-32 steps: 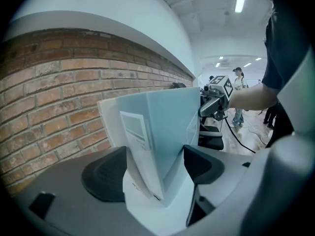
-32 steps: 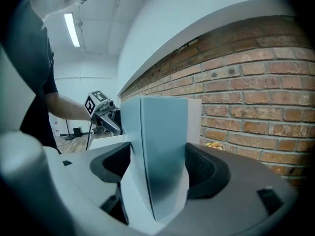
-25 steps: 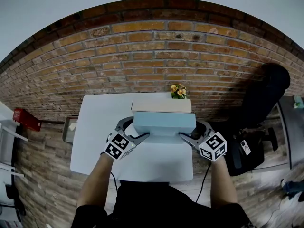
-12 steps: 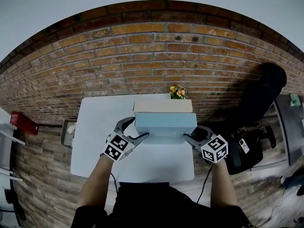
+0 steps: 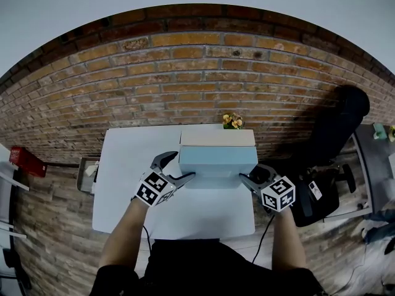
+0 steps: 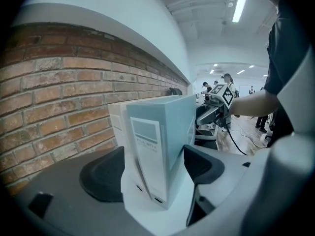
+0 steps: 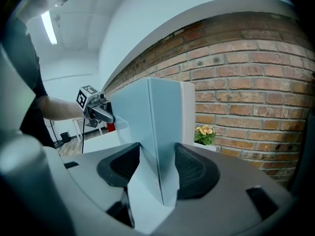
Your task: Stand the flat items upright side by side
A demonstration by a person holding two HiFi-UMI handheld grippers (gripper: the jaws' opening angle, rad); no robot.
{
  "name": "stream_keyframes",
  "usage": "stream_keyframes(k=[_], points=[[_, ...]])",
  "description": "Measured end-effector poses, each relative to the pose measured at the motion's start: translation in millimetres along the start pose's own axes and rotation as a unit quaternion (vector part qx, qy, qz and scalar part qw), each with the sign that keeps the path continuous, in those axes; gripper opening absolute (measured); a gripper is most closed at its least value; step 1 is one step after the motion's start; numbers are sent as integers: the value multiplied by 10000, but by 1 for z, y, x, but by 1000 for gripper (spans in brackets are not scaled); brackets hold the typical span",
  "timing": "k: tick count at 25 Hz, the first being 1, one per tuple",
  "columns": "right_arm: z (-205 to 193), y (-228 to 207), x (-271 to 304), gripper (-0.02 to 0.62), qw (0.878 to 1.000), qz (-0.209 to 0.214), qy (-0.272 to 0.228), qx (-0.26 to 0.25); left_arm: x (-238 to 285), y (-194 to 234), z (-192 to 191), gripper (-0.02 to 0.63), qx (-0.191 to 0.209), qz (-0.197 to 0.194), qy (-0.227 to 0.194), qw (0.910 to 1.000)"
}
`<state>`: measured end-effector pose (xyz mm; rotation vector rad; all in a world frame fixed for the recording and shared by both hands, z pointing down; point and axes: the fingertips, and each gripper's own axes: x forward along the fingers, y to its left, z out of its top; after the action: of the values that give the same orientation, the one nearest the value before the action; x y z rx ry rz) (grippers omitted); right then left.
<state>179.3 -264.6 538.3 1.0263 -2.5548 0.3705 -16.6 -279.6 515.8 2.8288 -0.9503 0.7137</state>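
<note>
The white surface (image 5: 123, 184) runs up to a brick wall. A beige box (image 5: 217, 137) stands upright at its far edge. Just in front, parallel to it, a blue box (image 5: 217, 160) stands on its long edge, its length running left to right. Each end lies straight ahead of one hand. The left hand-held gripper (image 6: 152, 173) clamps the left end, jaws wide. The right hand-held gripper (image 7: 158, 173) has just been closing, and its pads now press the right end.
</note>
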Motion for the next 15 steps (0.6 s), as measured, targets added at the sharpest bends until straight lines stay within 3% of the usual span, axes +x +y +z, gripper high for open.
stream_keyframes(k=[2, 5, 7, 10, 15], points=[[0, -2, 3, 254, 9999, -97, 53, 21, 1, 1, 0, 381, 31, -70, 24, 10000], [0, -10, 6, 354, 9995, -261, 136, 107, 4, 1, 1, 382, 66, -158, 39, 9998], [3, -9, 9, 401, 9997, -108, 122, 156, 6, 1, 1, 382, 80, -201, 49, 9998], [11, 1, 16, 413, 9996, 264, 78, 71, 8, -1, 1, 382, 94, -221, 68, 9997], [14, 9, 20, 414, 9992, 387, 78, -83, 4, -4, -1, 385, 49, -124, 93, 9999]])
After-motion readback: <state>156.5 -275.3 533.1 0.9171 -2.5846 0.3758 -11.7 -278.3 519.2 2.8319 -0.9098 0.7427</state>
